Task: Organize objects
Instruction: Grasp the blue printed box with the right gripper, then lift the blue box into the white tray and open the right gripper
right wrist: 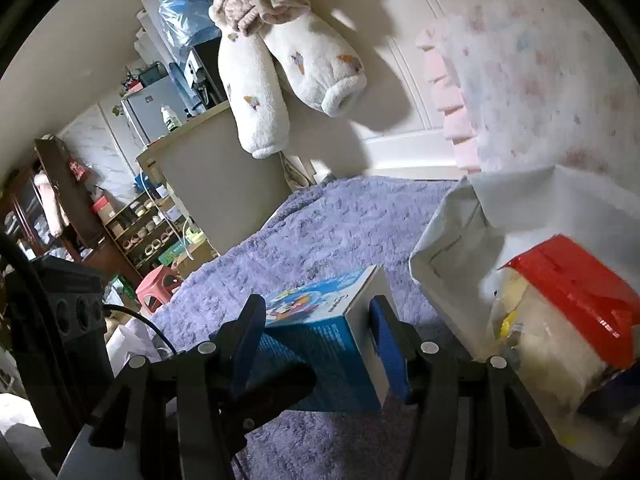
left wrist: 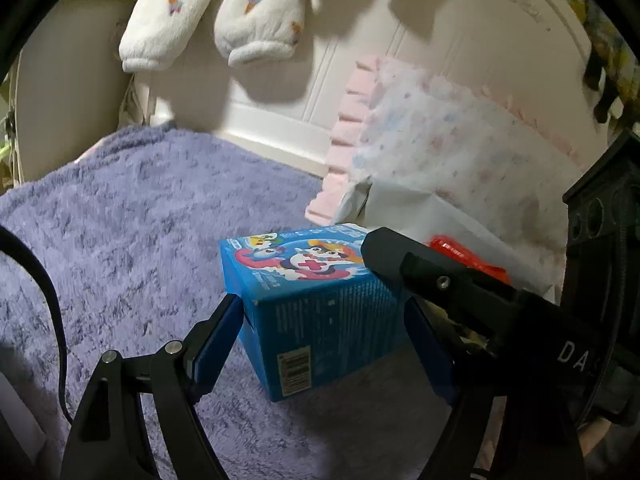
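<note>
A blue cartoon-printed box (left wrist: 316, 304) stands on the purple fluffy blanket (left wrist: 132, 232). My left gripper (left wrist: 324, 320) straddles it, its blue pads at both sides; contact is unclear. In the right wrist view the same box (right wrist: 324, 344) sits between the blue pads of my right gripper (right wrist: 318, 332), which closes on its sides. The right gripper's black body (left wrist: 460, 284) crosses the left wrist view over the box's right side. A white fabric bin (right wrist: 452, 248) at the right holds a bag with a red top (right wrist: 576, 280).
A pink-and-white frilly pillow (left wrist: 440, 140) leans on the white headboard (left wrist: 280, 92). White fleece pyjama legs (left wrist: 208, 16) hang above. In the right wrist view, a beige cabinet (right wrist: 216, 184), cluttered shelves (right wrist: 136, 224) and a pink stool (right wrist: 158, 284) lie beyond the bed's left edge.
</note>
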`<state>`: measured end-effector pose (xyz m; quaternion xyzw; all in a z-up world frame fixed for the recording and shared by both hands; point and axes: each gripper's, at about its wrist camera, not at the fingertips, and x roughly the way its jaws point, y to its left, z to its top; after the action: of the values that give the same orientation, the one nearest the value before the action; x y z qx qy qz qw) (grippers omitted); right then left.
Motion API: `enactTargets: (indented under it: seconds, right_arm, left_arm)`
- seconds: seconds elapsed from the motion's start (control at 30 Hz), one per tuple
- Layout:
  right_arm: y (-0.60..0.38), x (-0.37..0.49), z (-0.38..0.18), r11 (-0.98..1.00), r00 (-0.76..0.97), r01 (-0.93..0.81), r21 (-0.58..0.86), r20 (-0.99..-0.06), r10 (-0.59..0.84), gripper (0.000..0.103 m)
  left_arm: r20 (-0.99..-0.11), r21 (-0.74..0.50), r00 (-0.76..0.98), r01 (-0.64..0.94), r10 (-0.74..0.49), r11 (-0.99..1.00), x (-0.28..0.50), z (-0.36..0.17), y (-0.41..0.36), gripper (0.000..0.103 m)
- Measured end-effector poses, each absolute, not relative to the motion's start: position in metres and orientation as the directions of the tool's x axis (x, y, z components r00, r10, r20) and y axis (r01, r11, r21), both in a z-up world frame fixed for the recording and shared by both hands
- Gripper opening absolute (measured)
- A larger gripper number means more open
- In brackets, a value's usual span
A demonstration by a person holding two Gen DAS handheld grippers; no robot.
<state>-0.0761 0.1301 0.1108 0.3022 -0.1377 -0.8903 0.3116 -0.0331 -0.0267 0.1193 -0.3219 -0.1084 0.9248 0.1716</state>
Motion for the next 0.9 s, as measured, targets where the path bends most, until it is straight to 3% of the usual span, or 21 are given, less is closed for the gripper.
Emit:
enactTargets:
  seconds: [0.33,0.47,0.6,0.77,0.8,0.9]
  right_arm:
    - [0.147,-0.068,0.134,-0.739,-0.638,0.484,0.469,-0.389,-0.664,0.053]
    - [0.172,-0.063,0.151,-0.697,-0.648,0.493,0.521,-0.314,-0.693,0.053]
    - [0.213,-0.065,0.168,-0.676,-0.703,0.459,0.577,-0.228,-0.673,0.053]
    - [0.269,-0.097,0.155,-0.640,-0.754,0.375,0.671,-0.182,-0.632,0.053]
    - [0.282,-0.110,0.140,-0.637,-0.770,0.304,0.709,-0.210,-0.602,0.053]
    - [0.298,-0.147,0.093,-0.643,-0.748,0.130,0.755,-0.351,-0.564,0.046]
  left_arm:
    - [-0.484,-0.339,-0.783,-0.244,0.391,-0.909,-0.020,0.142,-0.023,0.081]
    - [-0.460,-0.288,-0.807,-0.260,0.371,-0.922,-0.015,0.168,-0.004,0.081]
    - [-0.473,-0.267,-0.770,-0.337,0.428,-0.903,-0.035,0.195,0.032,0.081]
    - [-0.571,-0.213,-0.673,-0.432,0.471,-0.876,-0.098,0.200,0.090,0.083]
    - [-0.624,-0.215,-0.623,-0.443,0.472,-0.870,-0.122,0.187,0.105,0.082]
    - [-0.748,-0.195,-0.549,-0.355,0.372,-0.914,-0.163,0.142,0.126,0.066]
